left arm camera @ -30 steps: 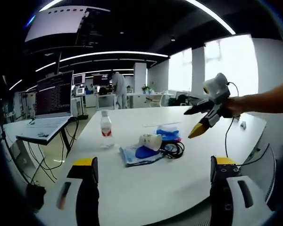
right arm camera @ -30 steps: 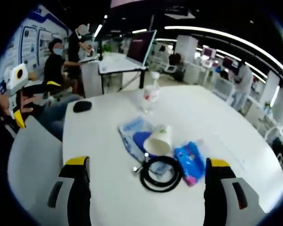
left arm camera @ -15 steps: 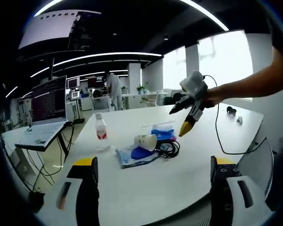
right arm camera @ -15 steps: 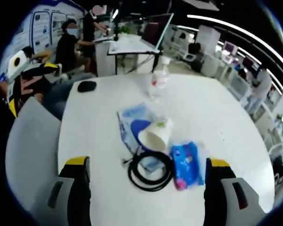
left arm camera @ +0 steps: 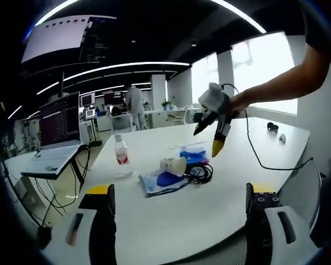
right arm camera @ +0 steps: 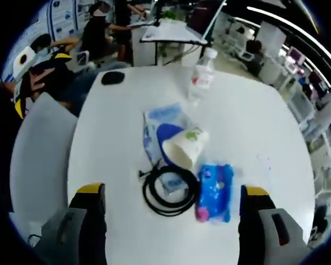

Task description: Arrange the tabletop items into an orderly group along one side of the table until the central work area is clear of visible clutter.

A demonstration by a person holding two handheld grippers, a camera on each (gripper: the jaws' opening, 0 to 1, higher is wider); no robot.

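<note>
Both pairs of jaws are standing wide apart with nothing between them: the left gripper [left arm camera: 179, 223] is rising from the bottom of the left gripper view, and the right gripper [right arm camera: 174, 218] is doing the same in the right gripper view while hanging above the round white tabletop [right arm camera: 107, 143]. In the left gripper view the right gripper is showing again in the upper right of the frame, held by a person's hand [left arm camera: 237, 102] over the clutter. At the centre of the right gripper view, a white paper cup [right arm camera: 185, 146] is lying on its side across a pale blue flat plastic pouch [right arm camera: 160, 124], touching a coiled black cable [right arm camera: 171, 190] just below it. A bright blue tissue packet [right arm camera: 215, 190] is lying just right of the coil. A clear plastic water bottle with a red label [right arm camera: 201, 77] is standing upright toward the top, and a black computer mouse [right arm camera: 112, 78] is sitting well apart in the upper left. A grey chair back [right arm camera: 38, 154] is filling the left edge.
</note>
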